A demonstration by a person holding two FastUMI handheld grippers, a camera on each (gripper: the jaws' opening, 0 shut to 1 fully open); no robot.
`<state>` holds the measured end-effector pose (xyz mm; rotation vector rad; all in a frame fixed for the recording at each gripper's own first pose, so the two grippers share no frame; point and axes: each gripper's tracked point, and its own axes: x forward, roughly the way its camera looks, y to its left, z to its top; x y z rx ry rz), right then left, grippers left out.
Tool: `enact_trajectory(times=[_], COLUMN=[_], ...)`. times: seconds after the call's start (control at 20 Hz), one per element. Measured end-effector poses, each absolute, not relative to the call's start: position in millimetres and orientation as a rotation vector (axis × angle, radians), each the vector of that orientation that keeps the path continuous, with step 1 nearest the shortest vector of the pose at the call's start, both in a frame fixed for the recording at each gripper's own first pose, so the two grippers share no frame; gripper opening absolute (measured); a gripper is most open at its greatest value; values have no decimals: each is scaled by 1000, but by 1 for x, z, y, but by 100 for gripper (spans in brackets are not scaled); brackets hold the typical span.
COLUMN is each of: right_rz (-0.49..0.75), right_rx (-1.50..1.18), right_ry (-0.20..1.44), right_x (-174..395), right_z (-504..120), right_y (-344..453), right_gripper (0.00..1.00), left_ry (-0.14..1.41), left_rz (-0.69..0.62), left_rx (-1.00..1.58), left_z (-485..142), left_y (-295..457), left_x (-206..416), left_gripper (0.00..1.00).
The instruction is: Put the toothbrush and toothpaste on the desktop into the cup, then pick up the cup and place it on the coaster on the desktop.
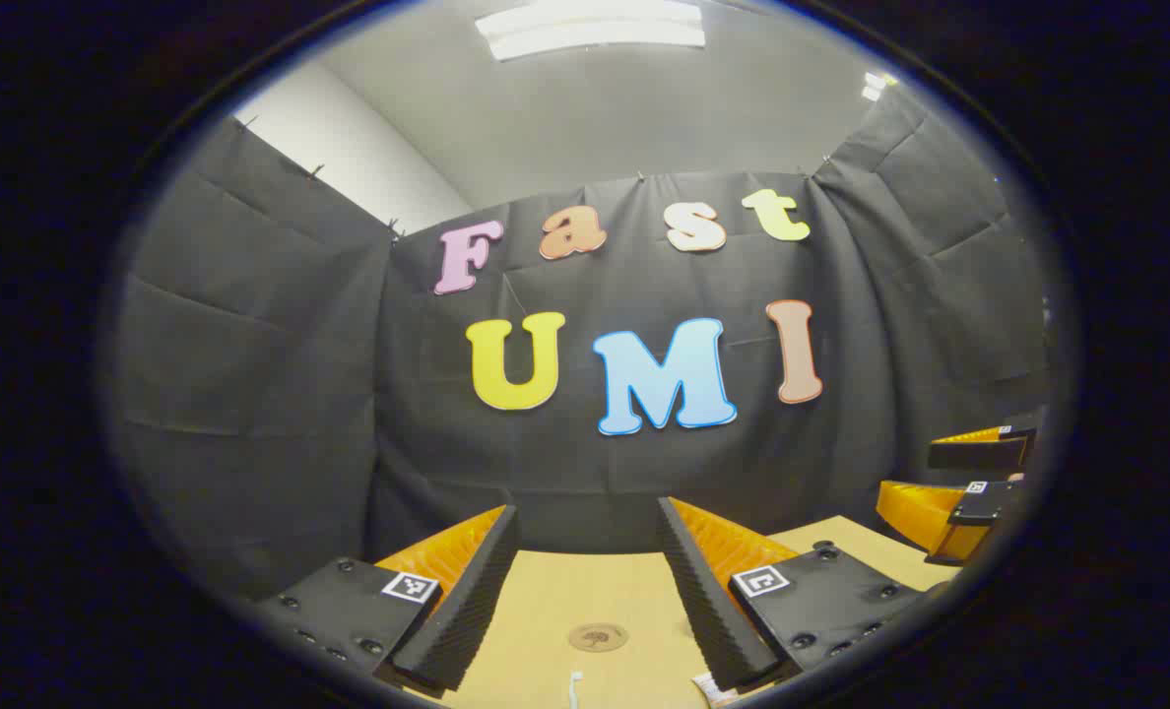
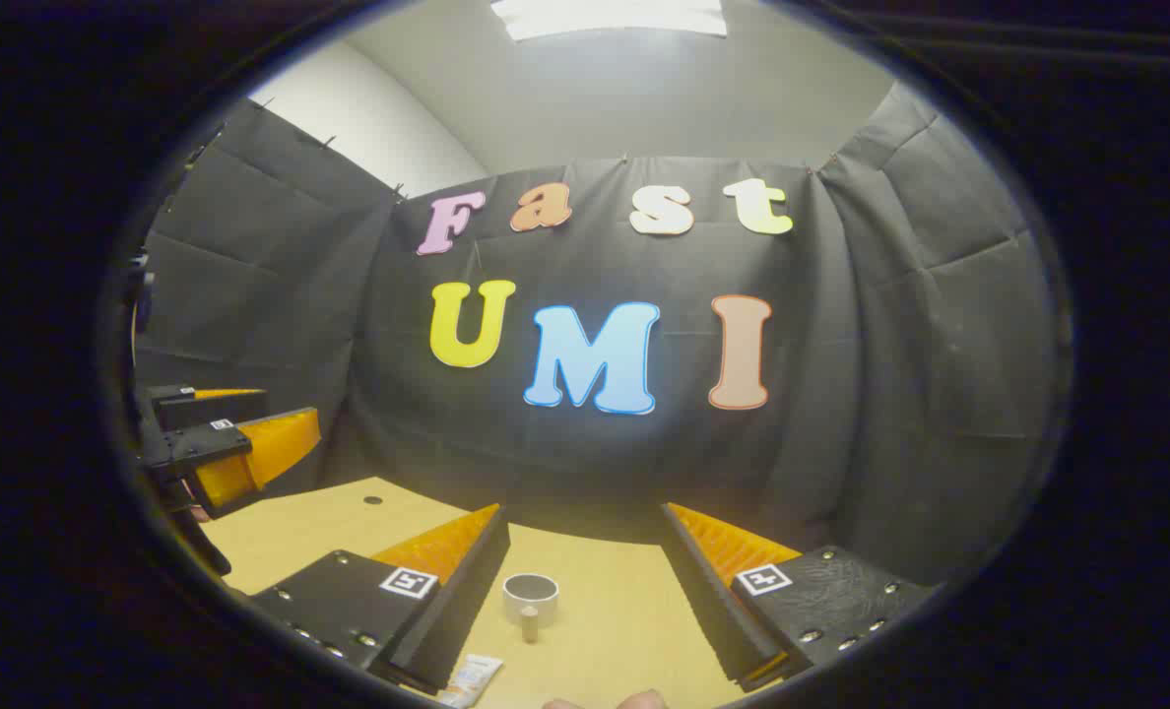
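In the left gripper view my left gripper (image 1: pixel 588 510) is open above the wooden desktop (image 1: pixel 555 601). A round brown coaster (image 1: pixel 598 637) lies flat between its fingers. The white tip of the toothbrush (image 1: pixel 575 686) shows at the bottom edge, and an end of the toothpaste tube (image 1: pixel 713 687) lies by the right finger. In the right gripper view my right gripper (image 2: pixel 582 509) is open too. A grey cup (image 2: pixel 531 594) stands upright between its fingers, handle toward me. The toothpaste tube (image 2: pixel 472 677) lies by the left finger.
Each gripper appears in the other's view: the right gripper (image 1: pixel 925 473) at the far right, the left gripper (image 2: pixel 285 412) at the far left, both open over the desktop. Black cloth walls close the table's back and sides. A small dark hole (image 2: pixel 373 500) marks the tabletop.
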<state>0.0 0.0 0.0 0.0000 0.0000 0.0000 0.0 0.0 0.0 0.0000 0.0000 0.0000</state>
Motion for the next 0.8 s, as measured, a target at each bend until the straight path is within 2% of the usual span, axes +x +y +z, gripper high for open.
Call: enact_trajectory(times=[0.6,0.8], right_rz=[86,148], right_rx=[4,5], right_ry=[44,56], right_x=[1,2], right_z=[-16,-20], right_y=[13,21], right_gripper=[94,94], left_ry=[83,20], left_rz=[85,175], left_rx=[-4,65], left_z=[-13,5], left_y=[20,40], left_x=[-8,-25], left_gripper=[93,93])
